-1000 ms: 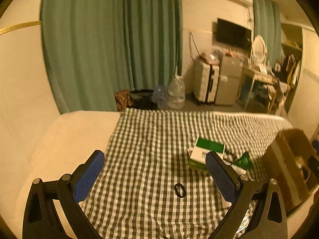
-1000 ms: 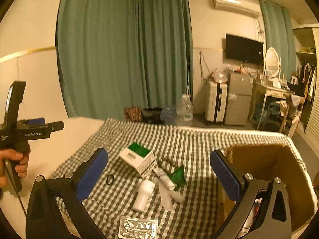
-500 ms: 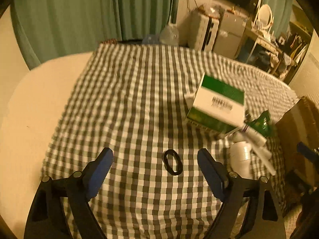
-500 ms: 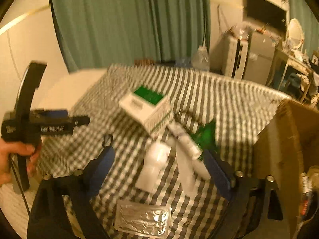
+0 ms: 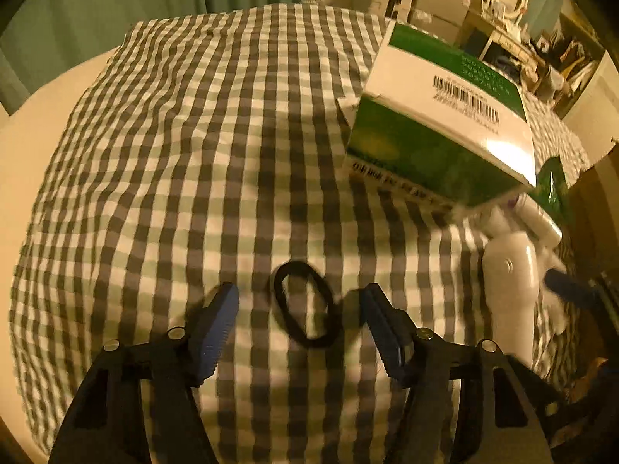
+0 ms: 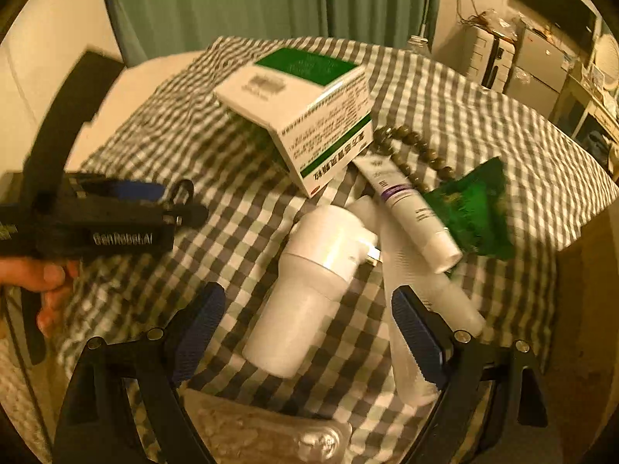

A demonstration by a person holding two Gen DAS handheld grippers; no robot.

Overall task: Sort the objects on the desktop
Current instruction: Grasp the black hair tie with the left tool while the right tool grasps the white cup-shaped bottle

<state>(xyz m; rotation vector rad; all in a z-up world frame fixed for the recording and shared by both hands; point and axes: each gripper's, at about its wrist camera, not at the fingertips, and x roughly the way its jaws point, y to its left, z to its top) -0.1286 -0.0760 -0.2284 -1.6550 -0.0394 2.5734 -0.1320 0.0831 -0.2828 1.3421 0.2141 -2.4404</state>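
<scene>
Checked cloth (image 5: 162, 147) nearer, left gripper (image 5: 300, 309) closing around hair tie (image 5: 303, 303)

One box (image 6: 305, 112), one hair tie (image 5: 303, 305), one white bottle (image 6: 309, 286), two tubes (image 6: 410, 208), one bead bracelet (image 6: 416, 150), one green packet (image 6: 474, 212), one blister pack (image 6: 267, 437).

We're looking steeply down from both wrists, close over the checked cloth (image 5: 162, 147). Left view is facing the hair tie (image 5: 303, 303); right view is facing the white bottle (image 6: 305, 290). Both are sharing the green box (image 5: 445, 116).
</scene>
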